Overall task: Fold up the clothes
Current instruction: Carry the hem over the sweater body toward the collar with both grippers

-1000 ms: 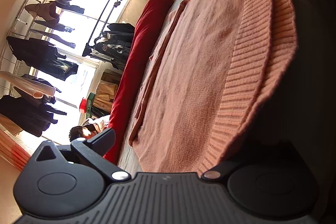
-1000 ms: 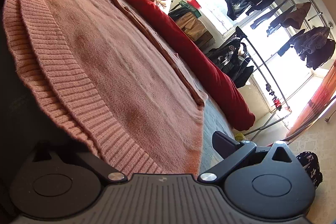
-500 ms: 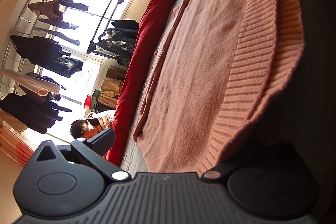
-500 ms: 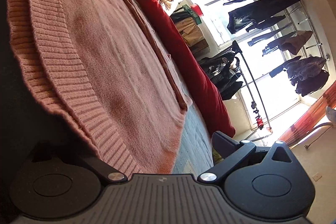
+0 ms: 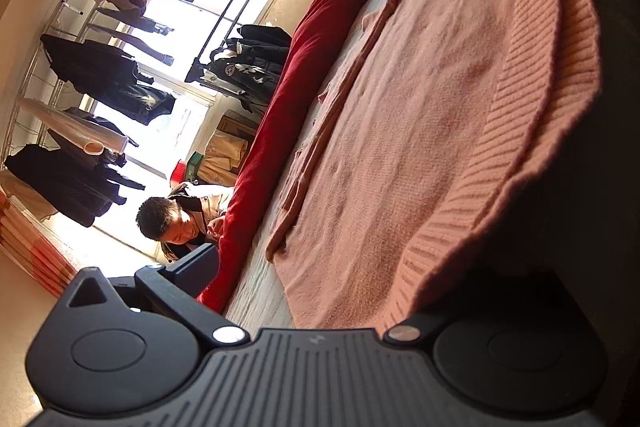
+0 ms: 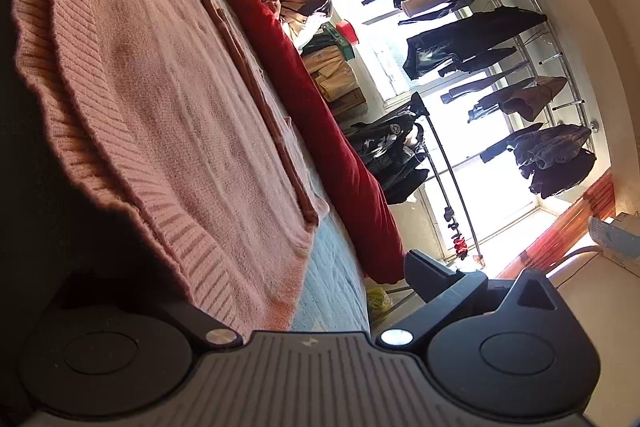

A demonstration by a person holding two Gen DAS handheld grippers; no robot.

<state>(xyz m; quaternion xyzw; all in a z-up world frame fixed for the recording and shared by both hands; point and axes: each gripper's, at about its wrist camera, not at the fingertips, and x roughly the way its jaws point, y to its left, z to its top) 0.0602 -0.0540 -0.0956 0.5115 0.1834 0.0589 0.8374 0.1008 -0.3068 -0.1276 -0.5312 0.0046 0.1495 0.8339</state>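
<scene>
Still, you had each gripper, left gripper (image 5: 360, 287) and right gripper (image 6: 280, 291), grasping the pink sweater's (image 5: 420, 115) ribbed hem (image 6: 72, 99); uneven pulling could crumple it against the red roll (image 5: 304, 87).

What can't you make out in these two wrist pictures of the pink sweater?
- Left wrist view: one finger of the left gripper is hidden under the pink sweater, so its grip is unclear.
- Right wrist view: the same for the right gripper.
- Both views: the hem's underside is lost in shadow.
</scene>
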